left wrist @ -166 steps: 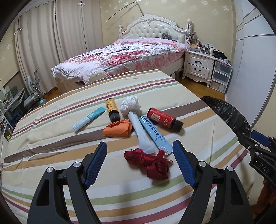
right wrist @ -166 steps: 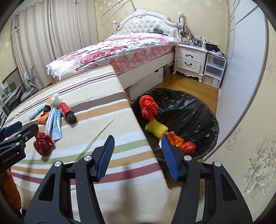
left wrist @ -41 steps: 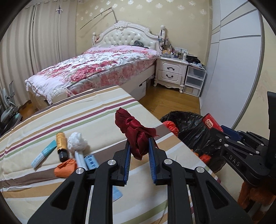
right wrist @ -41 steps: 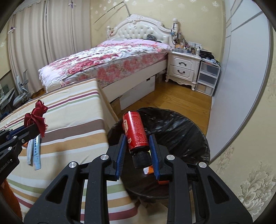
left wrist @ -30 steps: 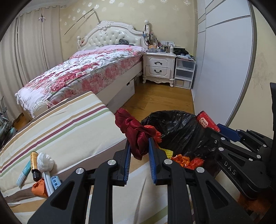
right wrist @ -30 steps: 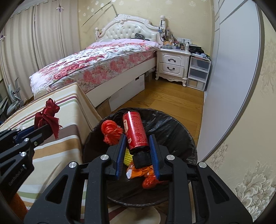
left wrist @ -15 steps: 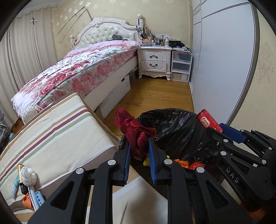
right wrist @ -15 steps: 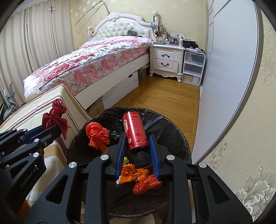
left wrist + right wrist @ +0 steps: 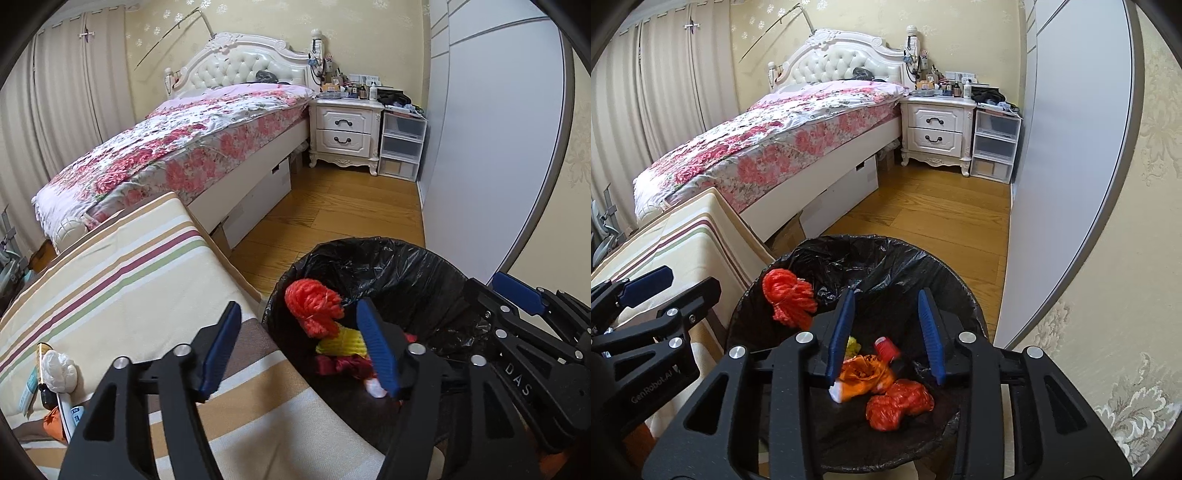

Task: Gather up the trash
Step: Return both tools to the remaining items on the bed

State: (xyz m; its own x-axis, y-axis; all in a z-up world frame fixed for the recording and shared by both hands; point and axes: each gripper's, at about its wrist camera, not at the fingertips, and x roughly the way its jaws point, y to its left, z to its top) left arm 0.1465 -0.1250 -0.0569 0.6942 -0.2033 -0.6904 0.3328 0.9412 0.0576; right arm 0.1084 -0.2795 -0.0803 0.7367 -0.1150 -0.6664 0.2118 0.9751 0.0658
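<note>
Both the left gripper (image 9: 299,347) and right gripper (image 9: 884,332) hang spread wide and empty-jawed above the black-lined trash bin (image 9: 905,258), where a red cylindrical can (image 9: 886,349) lies.

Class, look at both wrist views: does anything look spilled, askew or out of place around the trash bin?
Nothing stands out. The trash bin stands upright with its black liner over the rim; the red bottle and dark red cloth lie inside, nothing on the wooden floor beside it. Both tongs, left and right, are open and empty.

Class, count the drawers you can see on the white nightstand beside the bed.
2: the upper drawer and the lower drawer of the nightstand, stacked one above the other. The clear plastic unit beside it is separate.
</note>
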